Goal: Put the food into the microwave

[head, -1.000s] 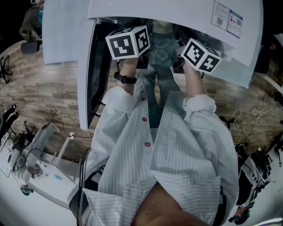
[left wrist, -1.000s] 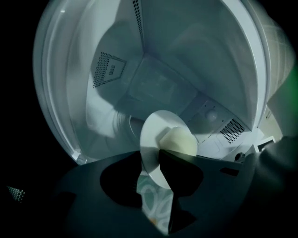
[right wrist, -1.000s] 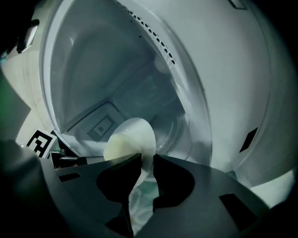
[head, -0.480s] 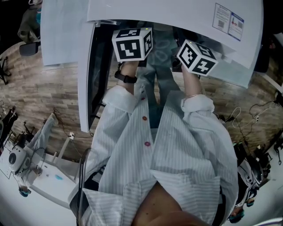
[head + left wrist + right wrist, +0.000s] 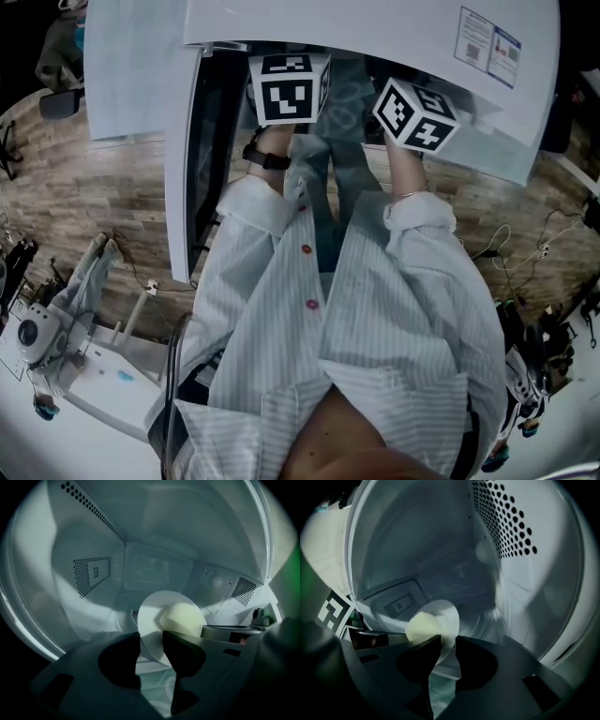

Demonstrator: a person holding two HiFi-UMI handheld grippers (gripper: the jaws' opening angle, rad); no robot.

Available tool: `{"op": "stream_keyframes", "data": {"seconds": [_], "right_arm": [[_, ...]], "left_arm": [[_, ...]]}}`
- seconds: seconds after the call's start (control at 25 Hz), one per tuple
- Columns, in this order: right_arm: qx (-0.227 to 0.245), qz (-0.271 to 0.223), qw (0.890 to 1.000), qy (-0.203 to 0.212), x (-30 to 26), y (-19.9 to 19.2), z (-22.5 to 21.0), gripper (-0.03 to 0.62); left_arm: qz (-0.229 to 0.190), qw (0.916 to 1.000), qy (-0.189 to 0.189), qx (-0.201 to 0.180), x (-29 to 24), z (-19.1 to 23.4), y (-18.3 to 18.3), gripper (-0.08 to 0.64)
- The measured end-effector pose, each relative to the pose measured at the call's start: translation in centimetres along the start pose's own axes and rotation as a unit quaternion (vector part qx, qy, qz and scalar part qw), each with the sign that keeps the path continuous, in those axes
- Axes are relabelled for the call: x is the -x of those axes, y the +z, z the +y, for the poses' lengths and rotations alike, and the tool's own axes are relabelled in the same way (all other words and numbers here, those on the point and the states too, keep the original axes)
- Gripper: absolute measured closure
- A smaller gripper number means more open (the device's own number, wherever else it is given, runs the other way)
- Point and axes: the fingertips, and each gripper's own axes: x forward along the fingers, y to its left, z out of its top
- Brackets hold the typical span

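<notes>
A white plate [image 5: 151, 615] carrying a pale yellow bun-like food [image 5: 183, 619] sits low inside the microwave cavity. In the left gripper view, my left gripper [image 5: 151, 638] has the plate's near rim between its jaws, which are opening with a clear gap. In the right gripper view, the plate [image 5: 443, 615] and the food [image 5: 420, 625] lie just past my right gripper [image 5: 448, 642]. Its jaws are opening too and straddle the rim loosely. In the head view only the marker cubes [image 5: 289, 89] [image 5: 415, 114] show, under the microwave's top [image 5: 375, 28].
The microwave door [image 5: 180, 150] stands open at the left. Perforated vent panels [image 5: 91, 573] [image 5: 508, 522] line the side walls. A round turntable [image 5: 154, 681] lies on the cavity floor. A desk with equipment [image 5: 66, 356] stands at the lower left over wood flooring.
In the head view both marker cubes have rolled. The left cube has shifted slightly right, the right cube slightly left. The arms otherwise stay at the microwave opening.
</notes>
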Motion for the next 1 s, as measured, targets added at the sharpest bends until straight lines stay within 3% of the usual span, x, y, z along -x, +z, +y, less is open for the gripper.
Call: {"op": "stream_keyframes", "data": {"seconds": [0.6, 0.88, 1.0], "right_arm": [[0.053, -0.038, 0.998, -0.005, -0.41, 0.42, -0.11, 0.472], [0.070, -0.043, 0.996, -0.021, -0.33, 0.43, -0.19, 0.459], [0.073, -0.043, 0.996, -0.022, -0.34, 0.41, -0.29, 0.459]], "left_arm": [[-0.040, 0.9986, -0.011, -0.033, -0.56, -0.43, 0.34, 0.405], [-0.055, 0.9942, 0.025, -0.088, -0.84, -0.21, 0.29, 0.402], [-0.062, 0.9932, 0.028, -0.094, -0.87, -0.26, 0.29, 0.402]]}}
